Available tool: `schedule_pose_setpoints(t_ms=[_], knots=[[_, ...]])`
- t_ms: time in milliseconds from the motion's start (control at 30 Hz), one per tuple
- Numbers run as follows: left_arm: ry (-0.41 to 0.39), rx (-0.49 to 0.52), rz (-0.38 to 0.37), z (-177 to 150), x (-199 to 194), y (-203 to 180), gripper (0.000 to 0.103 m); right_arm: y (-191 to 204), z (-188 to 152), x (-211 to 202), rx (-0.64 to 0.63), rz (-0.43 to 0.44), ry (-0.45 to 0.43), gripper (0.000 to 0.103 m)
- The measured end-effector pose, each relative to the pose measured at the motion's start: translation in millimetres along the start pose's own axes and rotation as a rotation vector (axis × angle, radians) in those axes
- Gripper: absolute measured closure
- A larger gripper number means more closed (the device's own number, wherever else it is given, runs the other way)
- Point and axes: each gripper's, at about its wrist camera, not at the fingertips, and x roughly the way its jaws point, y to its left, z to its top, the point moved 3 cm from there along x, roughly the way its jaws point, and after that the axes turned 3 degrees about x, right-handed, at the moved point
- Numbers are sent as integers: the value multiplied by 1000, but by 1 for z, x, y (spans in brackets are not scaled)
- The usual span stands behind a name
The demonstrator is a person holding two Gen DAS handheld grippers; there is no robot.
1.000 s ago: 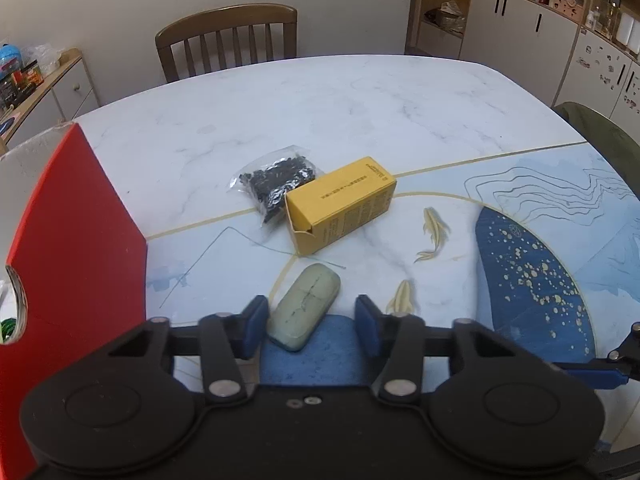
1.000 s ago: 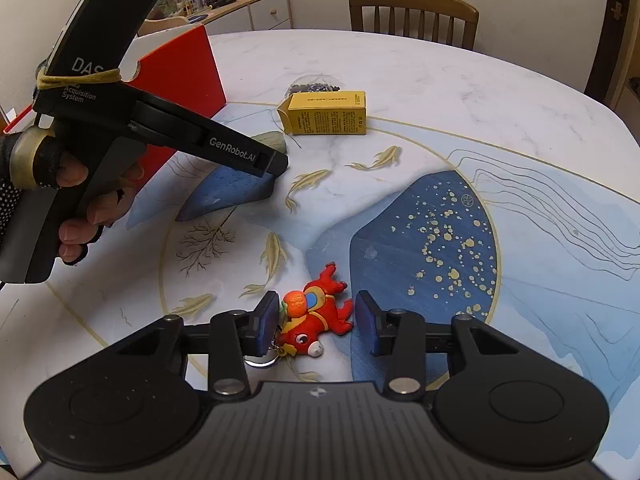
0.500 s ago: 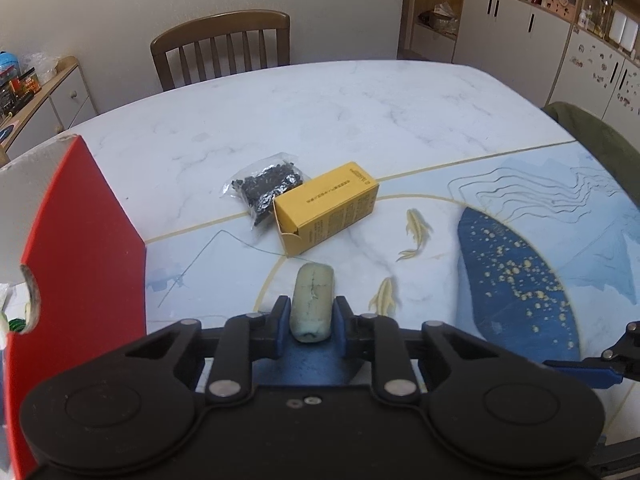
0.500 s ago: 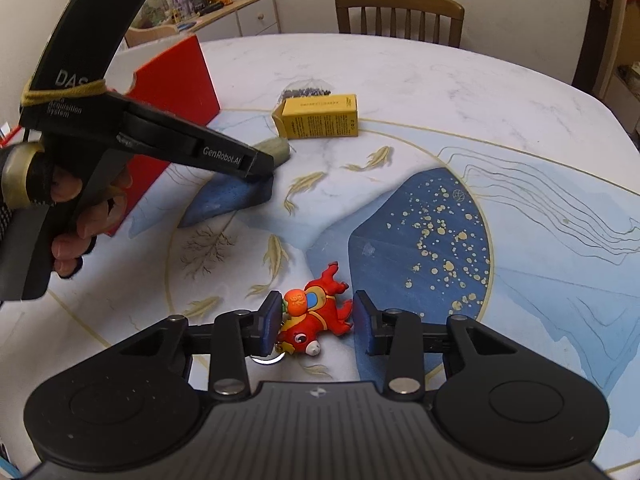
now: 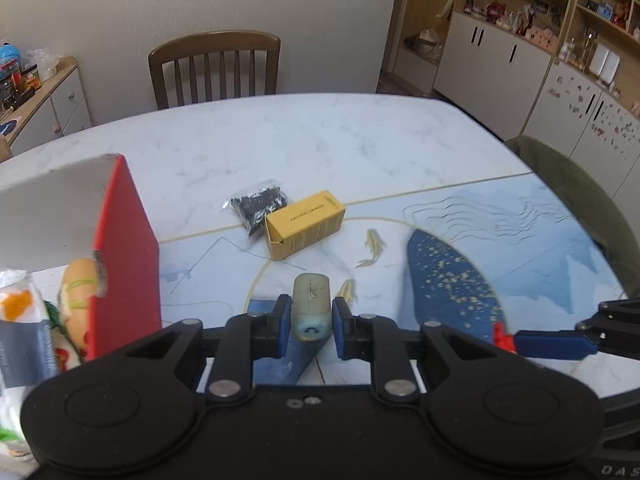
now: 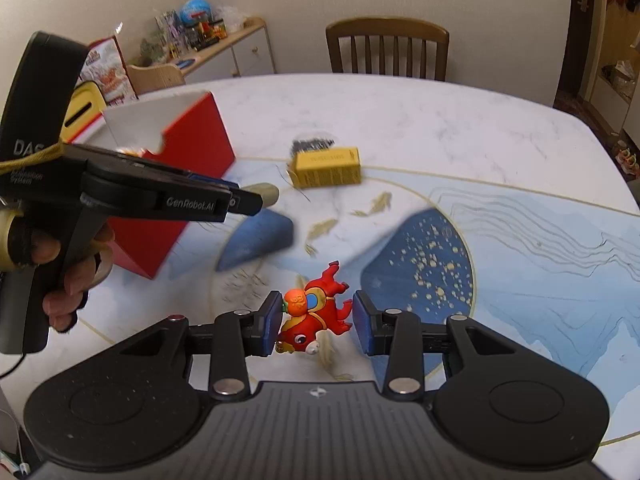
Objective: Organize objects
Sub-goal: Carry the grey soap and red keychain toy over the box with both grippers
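Left gripper (image 5: 308, 322) clamped on a pale green soap bar (image 5: 310, 304), held above the table (image 5: 320, 140) beside the red box (image 5: 124, 264). Right gripper (image 6: 316, 322) spread, its fingers flanking a red toy (image 6: 316, 312); left finger touching it. Yellow carton (image 5: 304, 228) and black packet (image 5: 258, 204) lie beyond, touching.

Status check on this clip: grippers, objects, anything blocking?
Left gripper shut on pale green eraser, lifted. Right gripper open around red toy; contact unclear. Red box at left, path clear. Yellow box, black bag on table.
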Motion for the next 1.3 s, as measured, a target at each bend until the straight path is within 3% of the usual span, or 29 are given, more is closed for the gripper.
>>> schedule_pose_setpoints(t_ms=[600,933,1300], knots=[[-116,-31,-28,9,-103,50,84,88,52,-56,-96,29,-122,66],[-167,-66,24,10,-143,110,84,148,78,-51,-155,63,-149,66],[-182,-105,105,8,-158,185,84,207,109,-19,-226,94,-141,66]])
